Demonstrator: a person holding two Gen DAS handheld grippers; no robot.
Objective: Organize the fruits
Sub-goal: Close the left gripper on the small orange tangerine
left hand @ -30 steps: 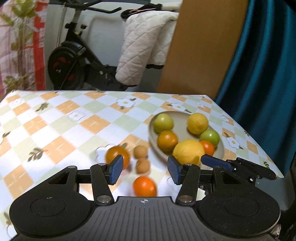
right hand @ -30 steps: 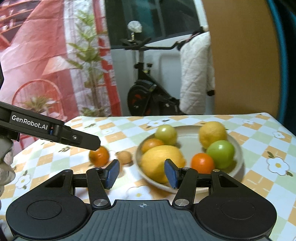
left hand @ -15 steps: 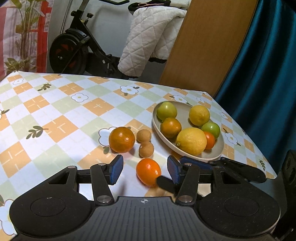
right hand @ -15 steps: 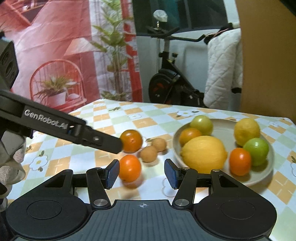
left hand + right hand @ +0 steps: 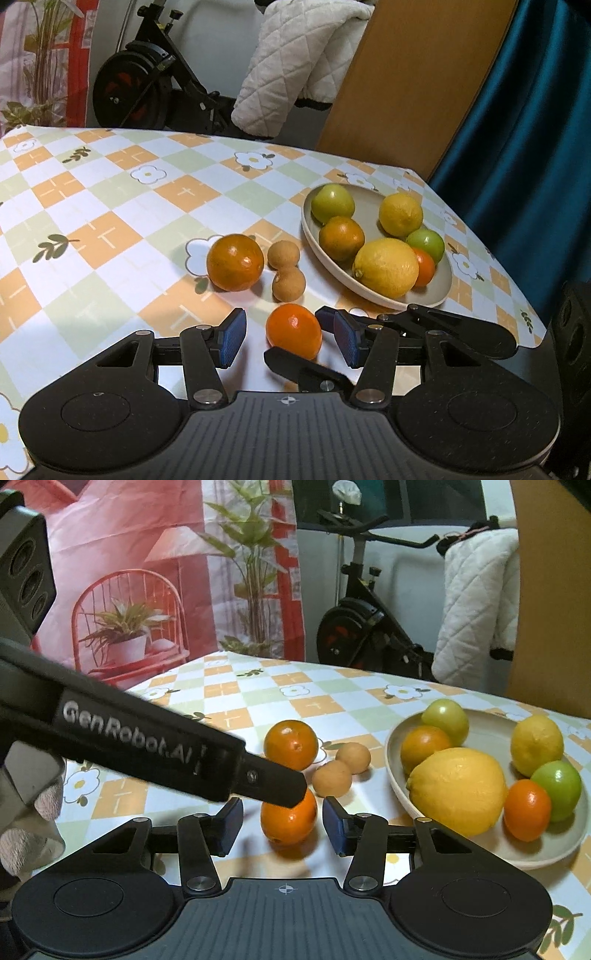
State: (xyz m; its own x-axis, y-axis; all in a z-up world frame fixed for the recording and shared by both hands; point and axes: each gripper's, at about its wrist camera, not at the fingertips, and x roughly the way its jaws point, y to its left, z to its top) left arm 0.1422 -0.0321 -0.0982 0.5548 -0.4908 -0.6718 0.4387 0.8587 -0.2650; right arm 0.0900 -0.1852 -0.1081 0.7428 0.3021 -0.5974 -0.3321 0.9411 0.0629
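The right claw (image 5: 282, 821), jaws just closing, brackets a small orange (image 5: 289, 818) on the bench (image 5: 236, 701) without touching, while the left claw (image 5: 290, 341) stands open.

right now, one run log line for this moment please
stage: reaching for small orange | right gripper: jaws closing around it, pads not touching | left gripper: open beside it | plate: six fruits
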